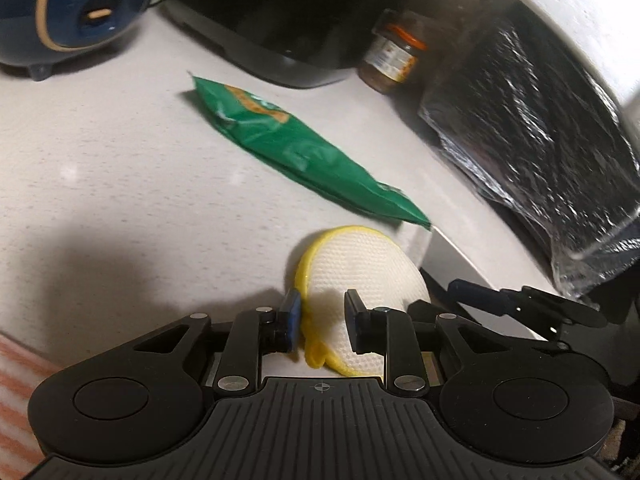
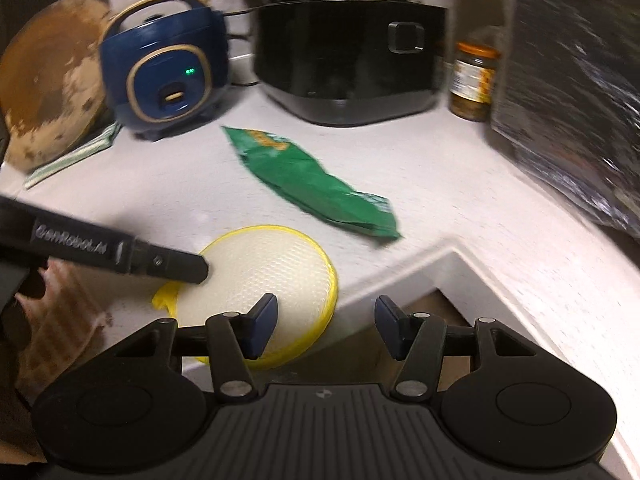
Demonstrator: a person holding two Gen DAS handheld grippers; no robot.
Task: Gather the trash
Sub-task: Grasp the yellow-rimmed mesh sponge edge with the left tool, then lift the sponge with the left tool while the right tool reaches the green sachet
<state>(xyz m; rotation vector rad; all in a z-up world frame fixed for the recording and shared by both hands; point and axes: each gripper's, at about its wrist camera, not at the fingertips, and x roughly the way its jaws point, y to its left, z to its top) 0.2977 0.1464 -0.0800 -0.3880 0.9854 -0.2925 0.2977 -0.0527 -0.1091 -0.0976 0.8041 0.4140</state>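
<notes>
The green snack bag (image 1: 296, 148) lies flat mid-counter (image 1: 120, 184), looking light, crinkly and limp; its crimped near end seems the best hold. The left gripper (image 1: 322, 320) straddles the yellow-rimmed mesh pad (image 1: 360, 264), jaws parted. The right gripper (image 2: 326, 326) stands open, empty.

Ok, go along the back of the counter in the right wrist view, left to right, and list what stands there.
Round wooden board → blue rice cooker → black cooker → orange-lidded jar → crinkled black plastic bag.
</notes>
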